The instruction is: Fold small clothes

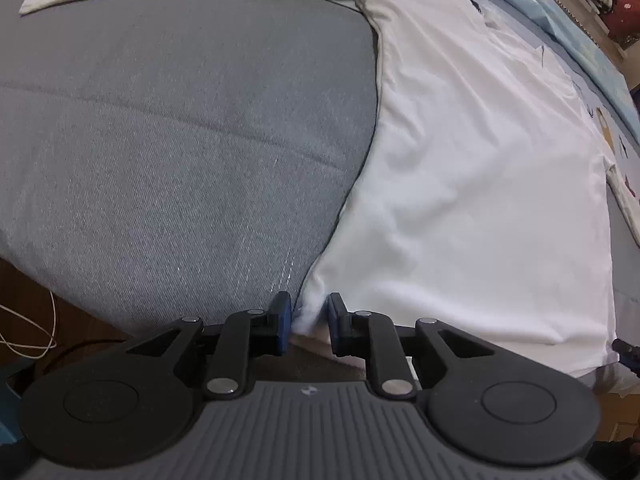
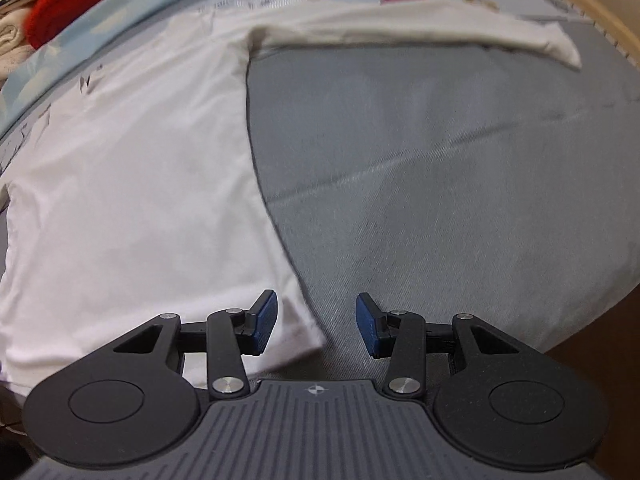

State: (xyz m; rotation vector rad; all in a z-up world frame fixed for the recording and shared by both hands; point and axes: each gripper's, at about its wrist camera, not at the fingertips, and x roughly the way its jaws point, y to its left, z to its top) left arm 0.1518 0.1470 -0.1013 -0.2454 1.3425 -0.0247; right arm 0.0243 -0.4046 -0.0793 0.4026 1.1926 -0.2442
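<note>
The left gripper (image 1: 308, 320) fingers are clamping the white shirt's (image 1: 480, 168) near corner for folding; the right gripper (image 2: 316, 326) fingers are hovering apart over its other corner.

Grey woven cushion surface (image 1: 180, 140) bordered by a pale blue patterned sheet (image 1: 576, 40), brown floor (image 1: 36, 304) with white cable (image 1: 44, 320) seen below.

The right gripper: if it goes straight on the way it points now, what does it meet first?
Probably the near corner of the white cotton T-shirt, lying between the open right gripper; beside it is the grey woven bed cover. Depth is unclear.
</note>
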